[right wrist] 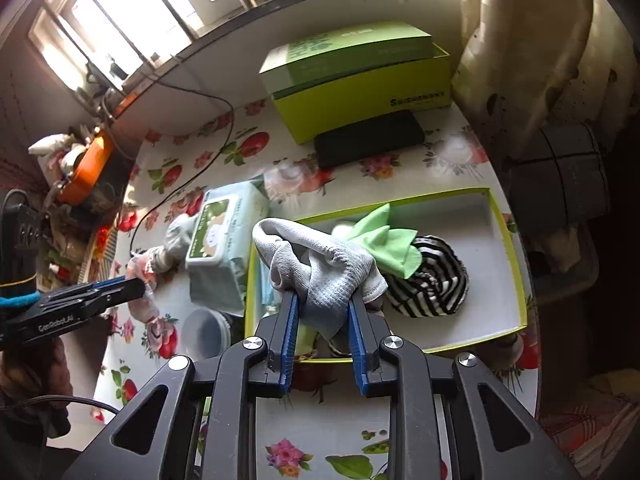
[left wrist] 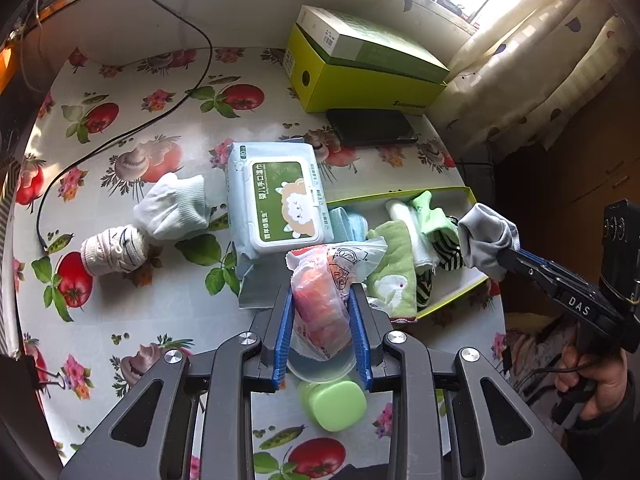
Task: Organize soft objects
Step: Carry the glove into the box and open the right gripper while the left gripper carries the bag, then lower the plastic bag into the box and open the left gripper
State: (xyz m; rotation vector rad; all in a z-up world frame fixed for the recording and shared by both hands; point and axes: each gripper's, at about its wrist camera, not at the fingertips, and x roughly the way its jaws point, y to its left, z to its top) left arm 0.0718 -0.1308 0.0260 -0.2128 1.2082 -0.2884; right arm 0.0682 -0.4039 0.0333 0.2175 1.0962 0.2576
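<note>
My left gripper (left wrist: 320, 300) is shut on a clear plastic bag with orange-pink contents (left wrist: 326, 308), held above the table beside the tray. My right gripper (right wrist: 322, 300) is shut on a grey sock (right wrist: 320, 268) and holds it over the near left part of the open green-rimmed tray (right wrist: 508, 240); it also shows in the left wrist view (left wrist: 486, 240). The tray holds a black-and-white striped cloth (right wrist: 432, 280), a light green cloth (right wrist: 384, 244) and a green towel (left wrist: 394, 276). A pale blue mitten (left wrist: 174, 208) and a striped white sock (left wrist: 114, 250) lie on the table at left.
A wet-wipes pack (left wrist: 276, 204) lies left of the tray. A green box (left wrist: 360, 72) and a black phone (left wrist: 372, 126) sit at the back. A green lidded jar (left wrist: 334, 404) and a clear lid (right wrist: 206, 332) lie near the front. A black cable (left wrist: 120, 136) crosses the tablecloth.
</note>
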